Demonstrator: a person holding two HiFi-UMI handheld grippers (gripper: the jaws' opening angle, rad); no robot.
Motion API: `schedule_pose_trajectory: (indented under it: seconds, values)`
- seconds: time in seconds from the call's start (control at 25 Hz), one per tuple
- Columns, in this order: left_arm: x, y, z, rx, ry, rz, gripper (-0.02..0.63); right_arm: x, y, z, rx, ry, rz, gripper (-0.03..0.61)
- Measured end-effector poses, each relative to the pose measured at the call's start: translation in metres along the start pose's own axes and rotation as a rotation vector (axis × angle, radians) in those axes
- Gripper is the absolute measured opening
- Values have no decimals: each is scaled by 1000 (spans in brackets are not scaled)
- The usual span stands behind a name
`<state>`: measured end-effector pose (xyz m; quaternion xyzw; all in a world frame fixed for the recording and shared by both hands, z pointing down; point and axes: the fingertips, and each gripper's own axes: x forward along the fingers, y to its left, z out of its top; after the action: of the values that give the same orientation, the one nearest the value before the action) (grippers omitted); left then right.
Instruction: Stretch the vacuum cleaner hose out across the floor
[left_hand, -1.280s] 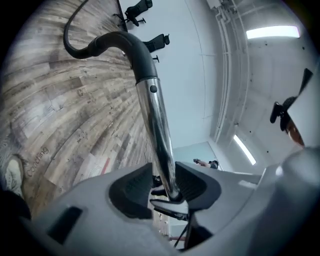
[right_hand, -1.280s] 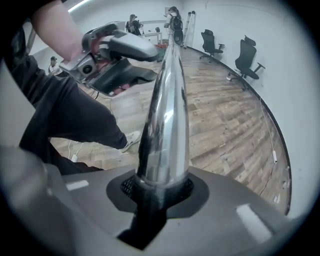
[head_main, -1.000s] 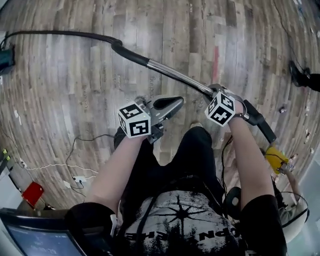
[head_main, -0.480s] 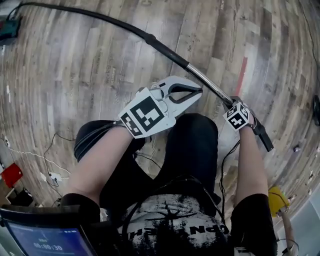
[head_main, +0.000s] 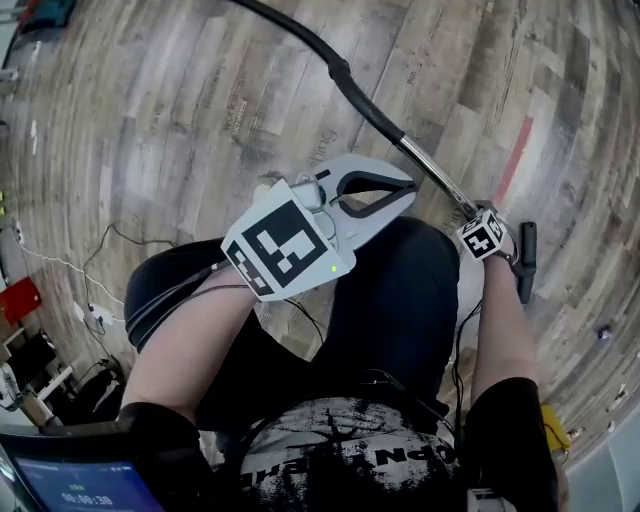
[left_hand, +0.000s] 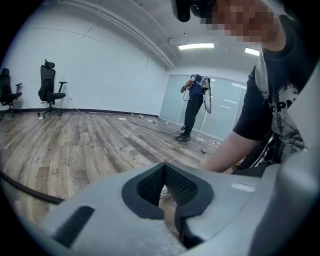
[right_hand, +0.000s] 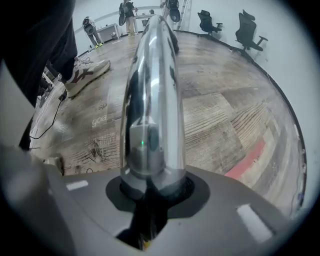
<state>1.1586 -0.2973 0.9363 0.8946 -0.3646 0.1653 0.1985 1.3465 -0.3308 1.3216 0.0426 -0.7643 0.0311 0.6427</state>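
The black vacuum hose (head_main: 300, 35) runs from the top of the head view down to a black cuff (head_main: 365, 100) and a chrome tube (head_main: 435, 175). My right gripper (head_main: 478, 222) holds that tube just above the black handle end (head_main: 527, 262). In the right gripper view the chrome tube (right_hand: 150, 100) sits in the notch of the pads of the right gripper (right_hand: 150, 192); the jaws are opening, with the pads still against it. My left gripper (head_main: 408, 188) hangs shut and empty above my knee, left of the tube. In its own view the left gripper (left_hand: 169, 205) shows its pads meeting with nothing between.
Thin cables (head_main: 100, 250) and a red box (head_main: 18, 298) lie on the wooden floor at the left. A red tape stripe (head_main: 515, 150) marks the floor at the right. Office chairs (left_hand: 50, 87) and a standing person (left_hand: 195, 107) are far off. A shoe (right_hand: 87, 72) is near the tube.
The hose and tube have swung from lying across the floor to running towards the top of the view. My right gripper moved right with the tube. The left gripper rose closer, still shut.
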Motion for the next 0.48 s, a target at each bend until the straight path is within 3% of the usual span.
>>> schedule_pose_trajectory:
  seconds: [0.2, 0.32, 0.48]
  values:
    - [5, -10, 0, 15, 19, -8, 0, 10, 0, 1, 33, 11, 64, 139]
    - [4, -8, 1, -10, 8, -9, 0, 15, 7, -10, 57, 57, 106, 224]
    - [5, -6, 3, -19, 4, -9, 0, 7, 8, -21, 50, 112, 112, 229]
